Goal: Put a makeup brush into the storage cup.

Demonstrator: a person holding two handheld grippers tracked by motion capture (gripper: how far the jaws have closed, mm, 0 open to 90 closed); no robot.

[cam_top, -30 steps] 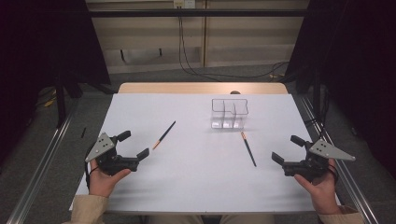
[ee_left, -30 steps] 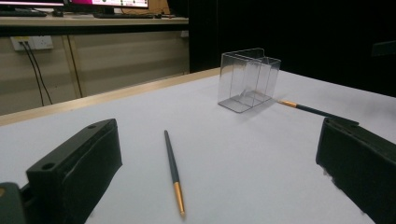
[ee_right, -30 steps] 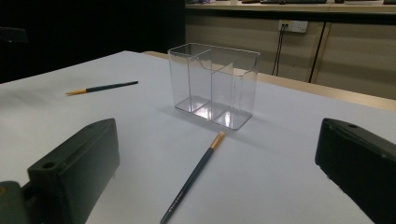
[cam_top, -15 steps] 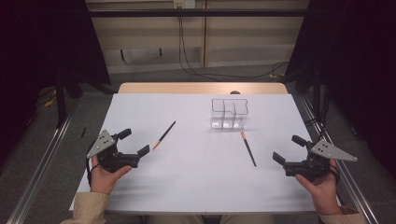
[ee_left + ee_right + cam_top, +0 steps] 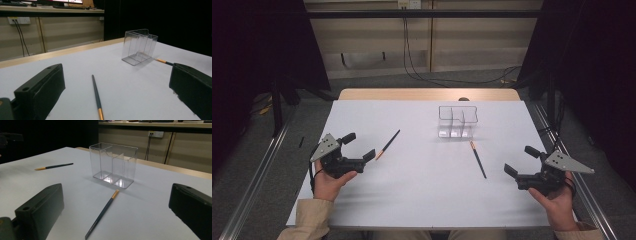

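Over the last second I see very little movement: my left gripper (image 5: 356, 147) has drifted slightly back and outward on the white worktop (image 5: 422, 195), and my right gripper (image 5: 522, 161) has settled a touch lower toward the near right corner; neither has closed on anything. Jaws of both stand wide apart and empty, as the left gripper view and the right gripper view each confirm with open worktop between the black jaws. The left dark pencil-like stick with an orange-gold tip (image 5: 387, 144) lies flat, unmoved, just ahead of the left gripper, its tip toward me; in the left gripper view the same stick (image 5: 96, 96) runs almost straight up the gap between the jaws. The right dark stick with a gold band (image 5: 477, 159) lies flat between the right gripper and the clear plastic three-compartment holder (image 5: 457, 121), its banded end near the holder's front wall but apart from it; in the right gripper view it (image 5: 102, 213) also sits in line with the jaws. The holder stands upright and holds nothing that I can see. My reading: nothing has been picked up yet, the hands are lining up, and each stick is already well placed for a straight-in approach. Next move would call for lowering the jaws across a shaft.
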